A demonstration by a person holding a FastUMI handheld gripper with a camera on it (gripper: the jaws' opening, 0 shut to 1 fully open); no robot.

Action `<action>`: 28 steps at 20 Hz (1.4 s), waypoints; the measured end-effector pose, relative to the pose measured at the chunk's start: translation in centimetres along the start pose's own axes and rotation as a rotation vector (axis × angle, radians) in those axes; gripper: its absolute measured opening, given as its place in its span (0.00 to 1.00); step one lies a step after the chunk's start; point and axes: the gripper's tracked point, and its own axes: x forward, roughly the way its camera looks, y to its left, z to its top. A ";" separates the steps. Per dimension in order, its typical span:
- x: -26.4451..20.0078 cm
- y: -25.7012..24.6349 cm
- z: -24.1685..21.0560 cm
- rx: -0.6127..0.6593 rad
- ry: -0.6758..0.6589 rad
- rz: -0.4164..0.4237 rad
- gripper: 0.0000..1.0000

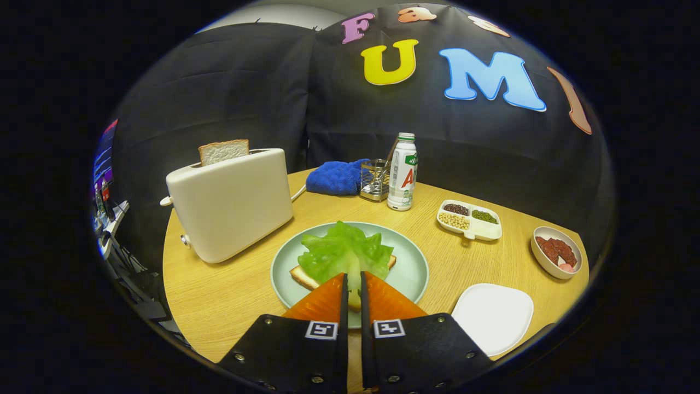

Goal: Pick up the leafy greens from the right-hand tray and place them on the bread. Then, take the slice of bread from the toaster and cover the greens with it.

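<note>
The leafy greens lie spread over a slice of bread on the pale green plate, just ahead of my fingers. My gripper stands nearly closed, with the pale stem of the greens pinched between the fingertips. A second slice of bread sticks up out of the white toaster, beyond and to the left of the plate. The white tray lies to the right of my fingers with nothing on it.
Behind the plate stand a white bottle, a wire holder and a blue cloth. To the right are a divided dish of beans and a bowl of red food. The round wooden table ends close by.
</note>
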 end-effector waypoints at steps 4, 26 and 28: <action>-0.5 -0.4 0.3 -0.012 -0.034 -0.026 0.47; -3.4 9.4 10.3 0.171 -0.363 -0.124 0.92; -3.2 9.9 11.0 0.177 -0.358 -0.169 0.81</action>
